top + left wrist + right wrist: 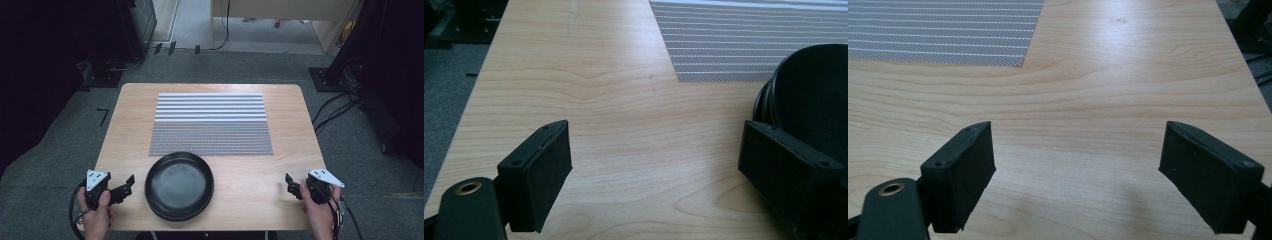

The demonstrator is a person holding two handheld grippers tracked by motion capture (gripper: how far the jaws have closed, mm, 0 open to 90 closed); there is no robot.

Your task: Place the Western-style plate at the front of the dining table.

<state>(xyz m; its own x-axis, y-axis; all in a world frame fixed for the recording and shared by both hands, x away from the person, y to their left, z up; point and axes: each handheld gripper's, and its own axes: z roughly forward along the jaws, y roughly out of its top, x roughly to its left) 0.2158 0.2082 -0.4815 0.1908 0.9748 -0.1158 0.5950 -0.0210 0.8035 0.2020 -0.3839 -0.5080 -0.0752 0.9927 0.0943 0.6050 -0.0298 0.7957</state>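
Observation:
A black plate lies near the table's front edge, left of centre; a second rim under it suggests a stack. It overlaps the near edge of a grey-and-white striped placemat in the middle of the table. My left gripper is held just left of the plate, open and holding nothing. In the left gripper view the plate sits right behind the right jaw of my left gripper. My right gripper hovers open over bare wood at the front right, well apart from the plate.
The wooden table has bare strips left and right of the placemat. The right gripper view has the placemat's corner far left and the table's right edge close by. Cables and dark stands ring the table on grey carpet.

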